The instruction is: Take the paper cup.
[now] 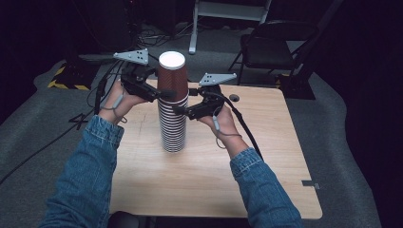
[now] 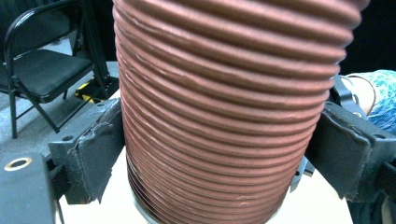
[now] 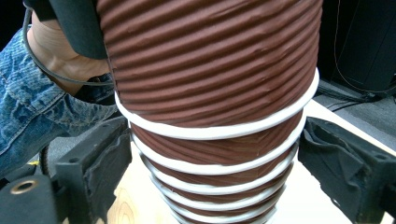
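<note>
Stack of brown ribbed paper cups (image 1: 172, 107) stands upside down at desk (image 1: 266, 156) centre, white bases up, white rims ringing the lower part. Top cup (image 1: 172, 78) sits at the stack's 12 o'clock end, raised a bit off the rest by the look of it, still nested over the one below.

Your left gripper (image 1: 159, 93) comes in from 9 o'clock, high on the top cup. In the left gripper view the fingers (image 2: 100, 149) are spread wide around the ribbed wall (image 2: 224, 116); the near pad touches the cup side, the far one sits right at it, and I can't tell if it presses. Read it as a wide hold at most, not a firm pinch.

Your right gripper (image 1: 183, 110) comes in from 3 o'clock, lower, just under the top cup's rim. In the right gripper view its fingers (image 3: 100, 163) stand either side of the white rims (image 3: 219, 133) with gaps showing, so spread, nothing pinched.

Progress, judged: looks like you're peeling the top cup off the stack. Done: both grippers placed, one on the top cup, one bracing the stack. Left: firm grip on the top cup, clamp the stack below, lift the cup clear, set it down somewhere on the desk. No loose cups on the desk so far, so early stage.

Around: folding chair (image 1: 271, 47) at 1 o'clock beyond the desk, cables on the floor (image 1: 52, 118) at 10 o'clock.
</note>
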`<state>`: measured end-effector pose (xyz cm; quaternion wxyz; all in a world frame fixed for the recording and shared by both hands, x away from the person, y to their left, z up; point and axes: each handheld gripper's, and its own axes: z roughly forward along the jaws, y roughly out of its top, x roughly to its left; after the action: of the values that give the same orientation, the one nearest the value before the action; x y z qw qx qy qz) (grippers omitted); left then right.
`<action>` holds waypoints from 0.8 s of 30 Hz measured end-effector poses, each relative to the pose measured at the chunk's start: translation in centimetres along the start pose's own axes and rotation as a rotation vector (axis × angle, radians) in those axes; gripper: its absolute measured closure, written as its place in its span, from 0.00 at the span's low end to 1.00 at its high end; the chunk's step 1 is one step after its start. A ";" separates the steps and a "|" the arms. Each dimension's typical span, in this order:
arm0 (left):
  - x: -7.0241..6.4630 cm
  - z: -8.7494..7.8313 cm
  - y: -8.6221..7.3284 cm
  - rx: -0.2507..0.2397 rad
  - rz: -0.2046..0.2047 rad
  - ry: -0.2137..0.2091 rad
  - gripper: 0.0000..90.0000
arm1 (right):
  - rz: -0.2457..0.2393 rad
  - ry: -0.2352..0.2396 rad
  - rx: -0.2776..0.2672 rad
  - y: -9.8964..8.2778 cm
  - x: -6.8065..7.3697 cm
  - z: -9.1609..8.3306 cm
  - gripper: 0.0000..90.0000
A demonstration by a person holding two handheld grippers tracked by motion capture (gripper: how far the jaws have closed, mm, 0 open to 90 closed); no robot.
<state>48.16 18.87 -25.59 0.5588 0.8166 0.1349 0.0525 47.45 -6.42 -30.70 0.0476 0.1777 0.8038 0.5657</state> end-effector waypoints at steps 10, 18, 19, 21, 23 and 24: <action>0.0 -0.2 0.1 -0.014 0.008 0.010 0.13 | 0.007 -0.002 0.002 0.0 -0.1 0.0 0.12; -0.1 -0.6 0.6 -0.032 0.019 0.014 0.16 | 0.011 -0.001 0.010 0.0 -0.2 -0.2 0.12; -0.1 -0.6 0.6 -0.032 0.020 0.015 0.16 | 0.012 0.000 0.010 0.0 -0.2 -0.2 0.12; -0.1 -0.5 0.7 -0.032 0.018 0.015 0.16 | 0.014 -0.002 0.009 0.0 -0.2 -0.2 0.13; -0.1 -0.5 0.7 -0.031 0.016 0.013 0.16 | 0.014 -0.002 0.010 0.0 -0.2 -0.2 0.13; -0.1 -0.5 0.7 -0.030 0.015 0.014 0.16 | 0.014 -0.003 0.011 0.0 -0.2 -0.2 0.13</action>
<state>48.05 19.10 -24.76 0.5698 0.8086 0.1318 0.0644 47.58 -6.69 -30.66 0.0439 0.1844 0.8055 0.5615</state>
